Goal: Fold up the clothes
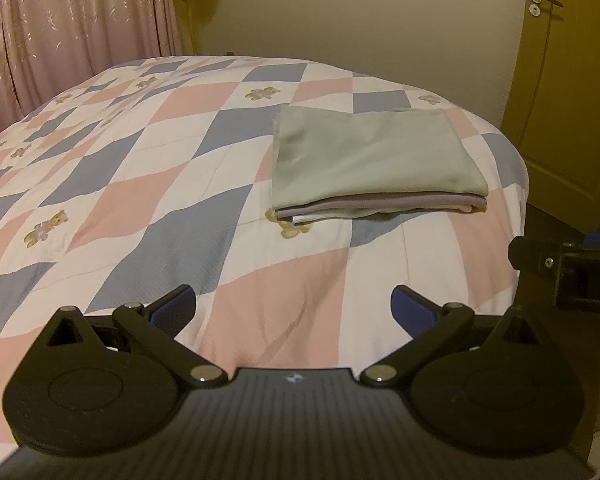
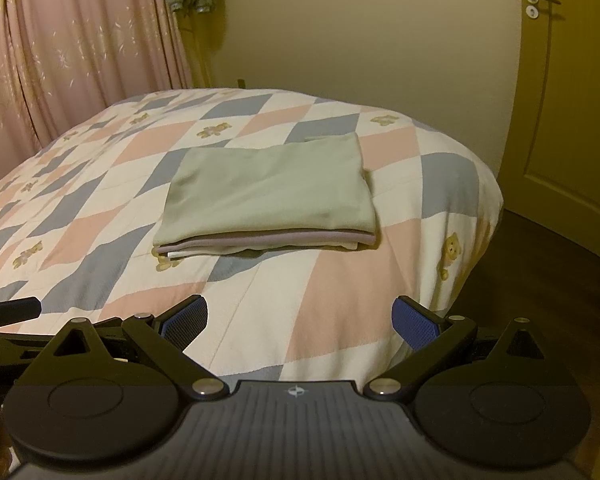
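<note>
Curtain: pink, patterned, hanging at far left behind the bed; seen in both views.

Bed cover: quilted, diamonds of pink, blue and white with small teddy-bear motifs; spread flat across the bed, rounded corner falling off at right toward the dark floor.

Left gripper: low over the near edge of the cover; blue-padded fingers spread wide apart, nothing between them; well short of the clothes.

Folded clothes: pale green garment folded into a neat rectangle, a mauve band and a white edge showing along its near side; lying on the right half of the cover, near the bed's corner, ahead and to the right of the left gripper; in the right wrist view it lies straight ahead, untouched.

Right gripper: released, fingers wide apart and empty, over the near edge of the cover; its black body also shows at the right border of the left wrist view.

Wall: cream, two small plates high up.

Door: yellowish wood, metal lever handle, far right.
</note>
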Motion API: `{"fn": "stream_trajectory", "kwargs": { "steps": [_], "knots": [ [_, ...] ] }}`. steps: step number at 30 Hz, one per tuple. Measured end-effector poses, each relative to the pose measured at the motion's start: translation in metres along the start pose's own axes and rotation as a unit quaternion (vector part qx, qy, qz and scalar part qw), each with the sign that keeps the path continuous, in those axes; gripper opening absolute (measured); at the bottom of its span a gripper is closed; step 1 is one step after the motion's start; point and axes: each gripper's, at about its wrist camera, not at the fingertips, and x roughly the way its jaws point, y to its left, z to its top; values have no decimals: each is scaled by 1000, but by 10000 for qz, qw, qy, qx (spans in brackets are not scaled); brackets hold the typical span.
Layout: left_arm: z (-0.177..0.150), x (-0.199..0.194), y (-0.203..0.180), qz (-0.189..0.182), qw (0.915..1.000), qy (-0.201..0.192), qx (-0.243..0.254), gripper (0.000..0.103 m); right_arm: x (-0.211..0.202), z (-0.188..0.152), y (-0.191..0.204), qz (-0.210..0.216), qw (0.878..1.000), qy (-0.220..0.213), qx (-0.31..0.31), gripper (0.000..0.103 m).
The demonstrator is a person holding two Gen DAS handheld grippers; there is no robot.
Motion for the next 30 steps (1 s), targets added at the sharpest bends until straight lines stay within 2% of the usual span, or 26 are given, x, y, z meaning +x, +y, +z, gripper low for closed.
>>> {"fn": "stream_trajectory", "kwargs": {
  "steps": [30],
  "knots": [
    [4,1,-3,49,10000,22,-15,102,5,3,0,27,9999,91,-67,101]
  ]
}}
